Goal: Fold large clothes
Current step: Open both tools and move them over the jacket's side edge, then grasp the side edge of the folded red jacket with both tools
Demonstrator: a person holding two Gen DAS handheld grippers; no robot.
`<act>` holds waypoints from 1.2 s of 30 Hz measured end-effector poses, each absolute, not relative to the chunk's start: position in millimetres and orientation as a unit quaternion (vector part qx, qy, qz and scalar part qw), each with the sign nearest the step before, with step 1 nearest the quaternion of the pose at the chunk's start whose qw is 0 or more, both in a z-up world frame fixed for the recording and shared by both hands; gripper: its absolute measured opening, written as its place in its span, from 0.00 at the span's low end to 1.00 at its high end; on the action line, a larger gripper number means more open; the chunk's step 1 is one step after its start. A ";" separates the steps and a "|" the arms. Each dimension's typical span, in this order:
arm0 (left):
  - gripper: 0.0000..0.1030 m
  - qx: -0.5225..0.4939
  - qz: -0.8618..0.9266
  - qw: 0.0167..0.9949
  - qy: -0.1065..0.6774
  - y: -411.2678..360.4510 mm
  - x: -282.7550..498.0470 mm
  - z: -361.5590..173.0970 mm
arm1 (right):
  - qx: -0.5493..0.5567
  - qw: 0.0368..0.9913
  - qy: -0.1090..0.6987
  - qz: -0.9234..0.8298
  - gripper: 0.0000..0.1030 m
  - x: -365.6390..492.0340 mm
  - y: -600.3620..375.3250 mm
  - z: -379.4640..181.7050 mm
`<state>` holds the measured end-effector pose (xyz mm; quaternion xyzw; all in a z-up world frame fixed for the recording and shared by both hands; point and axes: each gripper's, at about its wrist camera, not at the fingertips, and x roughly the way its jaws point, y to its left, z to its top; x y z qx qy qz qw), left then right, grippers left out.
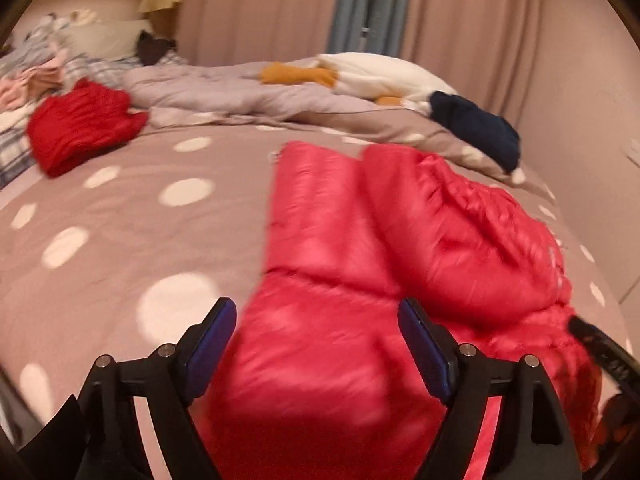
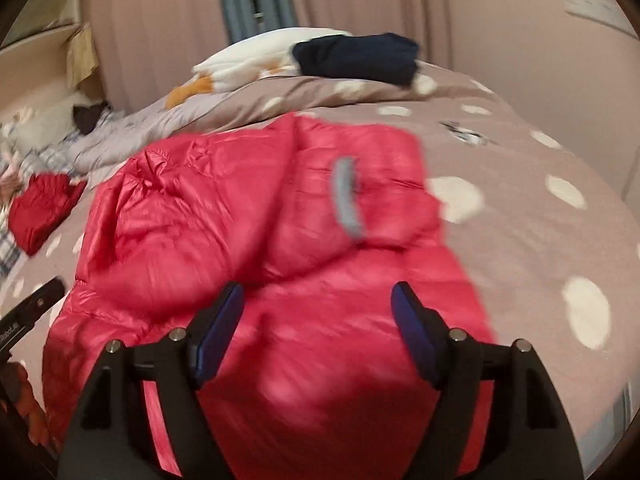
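The bed [image 1: 120, 208], covered with a brown sheet with white dots, filled most of the room. On it, at the near edge, lay a pink-red puffy jacket [image 2: 248, 216], partly folded over itself. A smaller red garment [image 1: 80, 124] was lying well apart, toward the far left. The left gripper [image 1: 316, 344] and the right gripper [image 2: 318, 324] both hung over the jacket with fingers apart, clamped on nothing.

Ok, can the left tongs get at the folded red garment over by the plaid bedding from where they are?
Probably yes. The left tongs are open and empty above the pink puffer jacket; only bare dotted bedspread lies between them and the folded red garment.
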<state>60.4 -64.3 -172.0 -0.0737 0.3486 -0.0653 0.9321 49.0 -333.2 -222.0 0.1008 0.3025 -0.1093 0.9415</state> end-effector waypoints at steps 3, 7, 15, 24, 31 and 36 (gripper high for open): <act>0.80 -0.092 -0.042 0.919 0.380 -45.8 59.7 -184.1 | 0.144 0.934 0.304 -0.120 0.74 23.8 -361.1 -225.5; 0.71 -0.153 -0.070 0.883 0.438 -23.7 58.8 -204.4 | 0.197 0.918 0.317 -0.132 0.75 -5.8 -385.1 -242.4; 0.40 -0.121 -0.105 0.873 0.461 -48.0 53.7 -214.3 | 0.205 0.910 0.341 -0.114 0.39 -14.9 -372.9 -267.7; 0.32 -0.065 -0.077 0.892 0.441 -64.1 50.8 -212.6 | 0.221 0.915 0.325 -0.089 0.22 -8.4 -368.6 -275.2; 0.32 -0.042 -0.060 0.900 0.429 -71.3 65.1 -210.0 | 0.212 0.918 0.324 -0.081 0.21 13.7 -367.3 -270.6; 0.32 -0.037 -0.050 0.903 0.425 -70.1 93.5 -207.6 | 0.175 0.922 0.335 -0.088 0.21 52.6 -352.0 -262.3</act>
